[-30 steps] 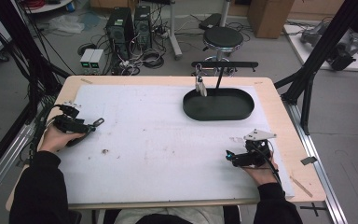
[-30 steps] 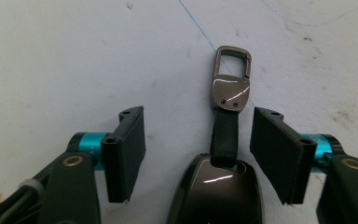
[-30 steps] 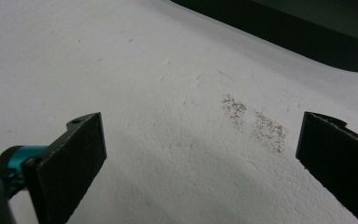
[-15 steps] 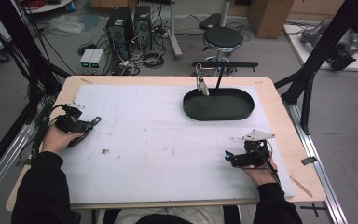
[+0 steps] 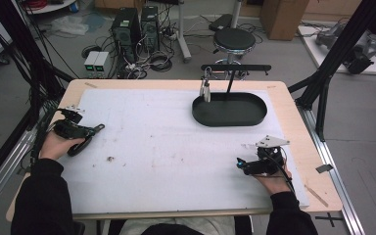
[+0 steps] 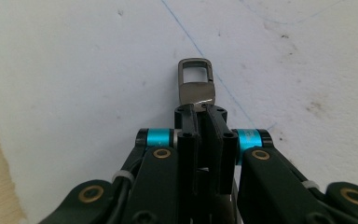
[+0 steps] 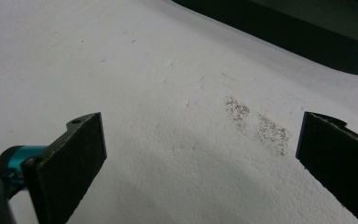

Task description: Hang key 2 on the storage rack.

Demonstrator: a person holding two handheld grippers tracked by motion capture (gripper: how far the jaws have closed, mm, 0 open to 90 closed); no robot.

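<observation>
On the white table mat [image 5: 176,147], the left gripper [image 6: 200,109] has just clamped a metal clasp [image 6: 196,84]; carrying it remains, while the right gripper [image 7: 200,149] gapes empty.

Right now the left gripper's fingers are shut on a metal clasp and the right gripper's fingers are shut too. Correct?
Not quite. The left gripper is shut on the metal clasp, but the right gripper stands open over the white mat, as the right gripper view shows.
</observation>
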